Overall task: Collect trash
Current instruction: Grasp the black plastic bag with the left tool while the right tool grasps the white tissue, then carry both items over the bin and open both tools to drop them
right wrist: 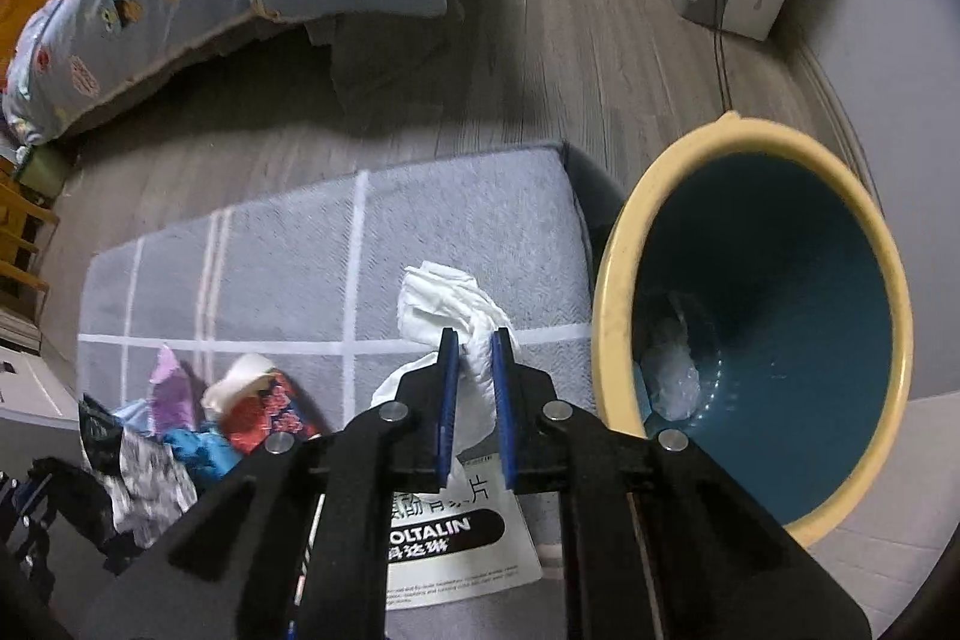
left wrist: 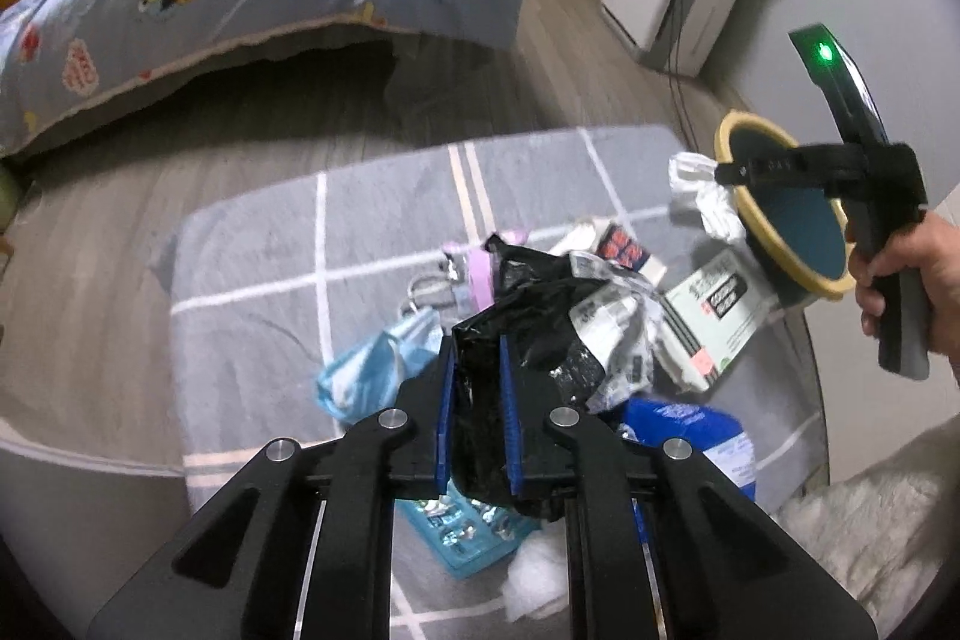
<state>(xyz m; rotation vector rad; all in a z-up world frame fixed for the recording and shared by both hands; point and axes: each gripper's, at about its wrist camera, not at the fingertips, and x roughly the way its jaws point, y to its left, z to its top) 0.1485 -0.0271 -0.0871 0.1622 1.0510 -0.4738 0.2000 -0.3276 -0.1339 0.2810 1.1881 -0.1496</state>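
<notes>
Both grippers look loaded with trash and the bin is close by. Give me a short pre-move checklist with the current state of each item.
1. Left gripper shut on black plastic bag: ok.
2. Right gripper shut on white tissue: ok.
3. Bin mouth unobstructed: ok.
4. Bin has room, only a little trash at the bottom: ok.
5. Bag free of neighbouring litter on the grey mat: cannot tell.

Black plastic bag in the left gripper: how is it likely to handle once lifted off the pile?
The black plastic bag is crumpled and folds between the left gripper pads, so probably floppy and light. Its glossy film may slip. Loose ends overlap the wrappers beside it, so it might drag them along.
</notes>
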